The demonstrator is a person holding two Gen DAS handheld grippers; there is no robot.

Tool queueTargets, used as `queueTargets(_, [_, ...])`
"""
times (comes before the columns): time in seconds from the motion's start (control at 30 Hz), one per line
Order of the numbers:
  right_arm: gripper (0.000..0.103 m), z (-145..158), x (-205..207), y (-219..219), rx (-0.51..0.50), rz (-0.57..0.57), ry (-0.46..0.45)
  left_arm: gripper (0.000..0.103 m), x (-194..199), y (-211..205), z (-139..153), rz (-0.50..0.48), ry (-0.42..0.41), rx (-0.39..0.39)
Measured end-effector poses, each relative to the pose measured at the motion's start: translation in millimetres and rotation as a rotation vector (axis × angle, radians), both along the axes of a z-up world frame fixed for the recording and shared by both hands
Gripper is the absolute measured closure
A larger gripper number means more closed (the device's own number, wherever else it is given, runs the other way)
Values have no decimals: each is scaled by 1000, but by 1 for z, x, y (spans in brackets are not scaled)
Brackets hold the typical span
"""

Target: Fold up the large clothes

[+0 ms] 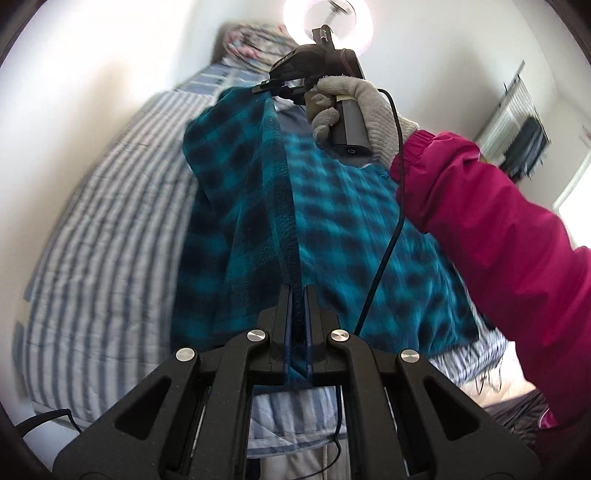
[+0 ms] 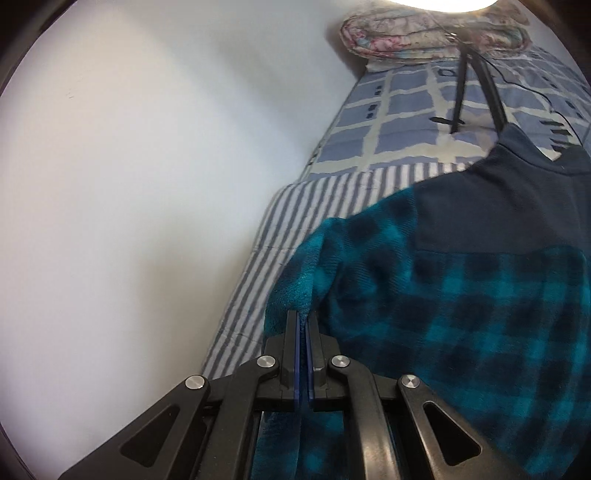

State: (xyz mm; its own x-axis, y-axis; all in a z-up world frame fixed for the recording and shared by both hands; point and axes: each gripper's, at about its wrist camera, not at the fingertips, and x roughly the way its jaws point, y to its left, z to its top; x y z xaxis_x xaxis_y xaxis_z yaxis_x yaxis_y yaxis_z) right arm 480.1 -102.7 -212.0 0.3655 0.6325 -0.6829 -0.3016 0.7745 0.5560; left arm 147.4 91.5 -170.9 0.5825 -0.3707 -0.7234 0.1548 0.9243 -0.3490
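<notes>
With each hand-held gripper, left (image 1: 298, 291) and right (image 2: 302, 317), clamped on the plaid fleece jacket (image 1: 332, 221), I risk the thick hem slipping free.

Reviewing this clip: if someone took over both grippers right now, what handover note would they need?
Left gripper: shut on an edge of the teal plaid fleece.
Right gripper: shut on another edge of the same fleece, near its dark navy top part; the left wrist view shows it held up by the gloved hand.
Fleece: lifted and stretched between the two grippers above the striped bed cover; the rolled quilt lies at the far end of the bed.
Done: both edges gripped and raised.
Left: probably lay it flat or bring the edges together, then finish folding. No completed fold is visible.
</notes>
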Motion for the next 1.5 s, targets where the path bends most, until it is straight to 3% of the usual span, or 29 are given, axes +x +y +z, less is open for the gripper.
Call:
queueTargets(0.13, [103, -34, -6, -43, -19, -61, 64, 100, -1, -25, -11, -55, 26, 35])
queueTargets(0.33, [102, -63, -19, -65, -115, -92, 102, 100, -2, -45, -23, -105, 67, 54])
queueTargets(0.43, [97, -66, -25, -69, -163, -93, 102, 96, -3, -53, -28, -127, 92, 38])
queueTargets(0.53, [77, -54, -37, -79, -173, -104, 70, 80, -9, -52, -24, -144, 97, 15])
queueTargets(0.6, [73, -41, -50, -89, -161, -103, 46, 77, -14, -48, -21, -143, 85, -7])
queueTargets(0.77, [71, -5, -105, -115, -121, -51, 2, 77, -19, -14, -22, -47, 92, -51])
queueTargets(0.93, [68, -1, -180, -129, -87, 32, 25, 76, -9, 34, -46, 88, 198, -175])
queueTargets(0.97, [67, -2, -197, -132, -81, 50, 36, 71, -6, 41, -53, 105, 227, -215])
queueTargets(1.03, [65, -10, -229, -132, -68, 80, 73, 67, -2, 49, -65, 139, 266, -269])
queueTargets(1.23, [65, -48, -283, -114, -18, 156, 190, 67, 6, 53, -86, 168, 332, -360])
queueTargets(1.5, [64, -78, -304, -95, -6, 173, 245, 67, 6, 53, -85, 186, 331, -408])
